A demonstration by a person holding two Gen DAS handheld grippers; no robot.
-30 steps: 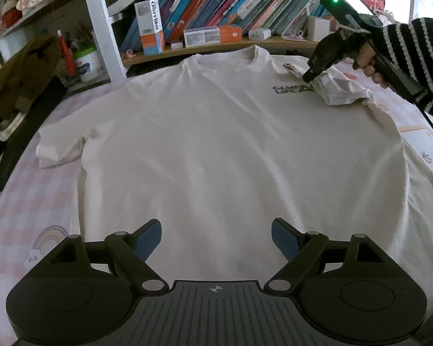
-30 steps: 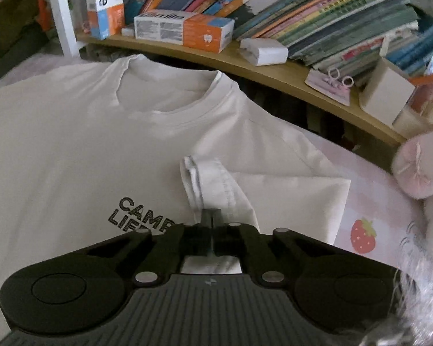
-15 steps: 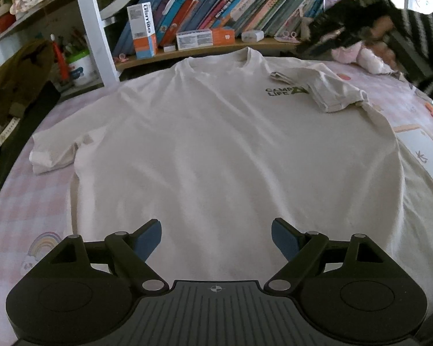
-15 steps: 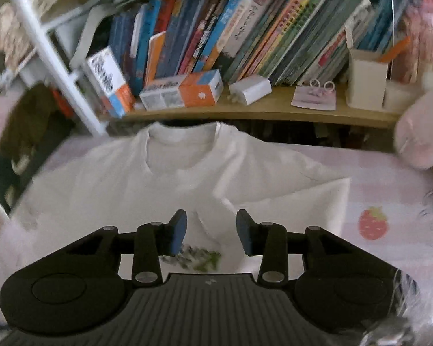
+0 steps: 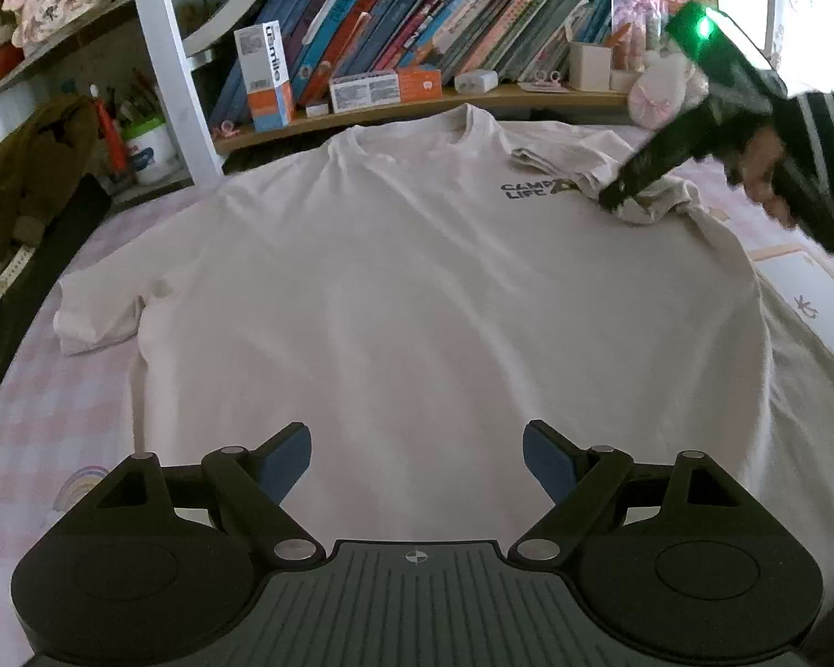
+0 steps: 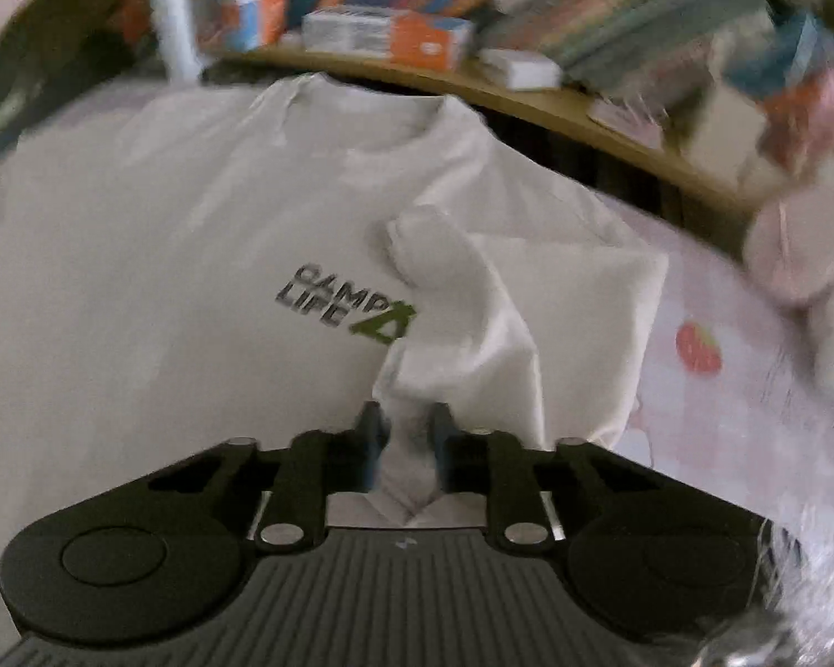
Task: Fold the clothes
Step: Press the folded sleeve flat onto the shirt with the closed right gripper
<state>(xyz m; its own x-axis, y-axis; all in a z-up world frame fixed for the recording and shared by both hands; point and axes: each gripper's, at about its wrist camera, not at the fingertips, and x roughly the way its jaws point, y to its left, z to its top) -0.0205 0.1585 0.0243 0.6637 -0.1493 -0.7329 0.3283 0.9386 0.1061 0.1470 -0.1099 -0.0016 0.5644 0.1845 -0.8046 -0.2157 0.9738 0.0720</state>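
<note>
Closing on cloth: right tongs point(image 6: 403, 439) have the folded-in sleeve point(image 6: 472, 333) of the white T-shirt point(image 5: 417, 278) bunched between the two blue pads point(image 6: 370, 433), gap narrow, fabric pinched and pulled up into a ridge. From the left wrist view the same tongs point(image 5: 620, 203) sit at the shirt's far right shoulder, tip down in the crumpled sleeve, held by a hand point(image 5: 761, 167) in a black-and-white striped sleeve point(image 5: 828, 133), green light lit on the tool's top. Right wrist view is motion-blurred

Left tongs point(image 5: 417, 461) spread wide, nothing between the blue pads point(image 5: 289, 458), hovering over the lower hem area of the shirt; contact with the cloth can't be told

T-shirt lies flat, front up, collar toward the shelf, on a pink checked sheet point(image 5: 55, 417) with a rainbow print point(image 5: 78, 486) near the left tongs and a strawberry print point(image 6: 698, 347) just beside the folded sleeve. "CAMP LIFE" logo point(image 6: 350, 305) on the chest, touching the edge of the folded sleeve. Other short sleeve point(image 5: 94, 311) still spread out on the left, a bit rumpled

Behind the collar: wooden shelf point(image 5: 417, 105) with a leaning row of books point(image 5: 417, 16), an upright toothpaste box point(image 5: 267, 78), a flat orange-and-white box point(image 5: 383, 89), a small white box point(image 5: 475, 80). Pink plush toy point(image 5: 656, 97) at the shelf's right end. Brown garment point(image 5: 22, 178) heaped far left
</note>
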